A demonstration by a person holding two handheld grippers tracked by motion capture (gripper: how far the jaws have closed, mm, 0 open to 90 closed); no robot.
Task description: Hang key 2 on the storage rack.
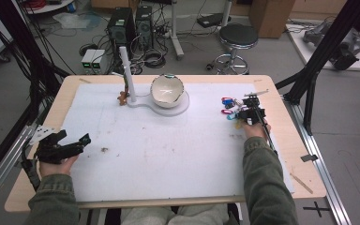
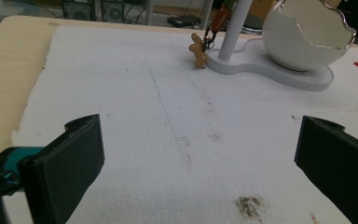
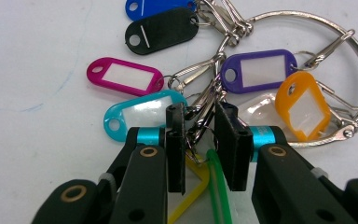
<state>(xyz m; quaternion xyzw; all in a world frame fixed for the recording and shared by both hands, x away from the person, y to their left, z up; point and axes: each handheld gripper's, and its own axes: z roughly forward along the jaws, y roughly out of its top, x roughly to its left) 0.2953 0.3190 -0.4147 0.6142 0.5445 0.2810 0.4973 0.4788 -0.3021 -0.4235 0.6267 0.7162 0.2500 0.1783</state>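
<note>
Key tags [image 3: 242, 74] on a big metal ring [image 3: 354, 70] lie right of the white bowl [image 1: 167, 90], near table's right edge. Right gripper [image 3: 200, 140] has jaws nearly closed round the clips in the bunch's middle. Left gripper [image 1: 70, 143] sits wide open, holding nothing, well left of bowl.

L hand-held gripper [image 1: 73, 143] jaws wide; R hand-held gripper [image 3: 199, 135] jaws nearly shut.
</note>
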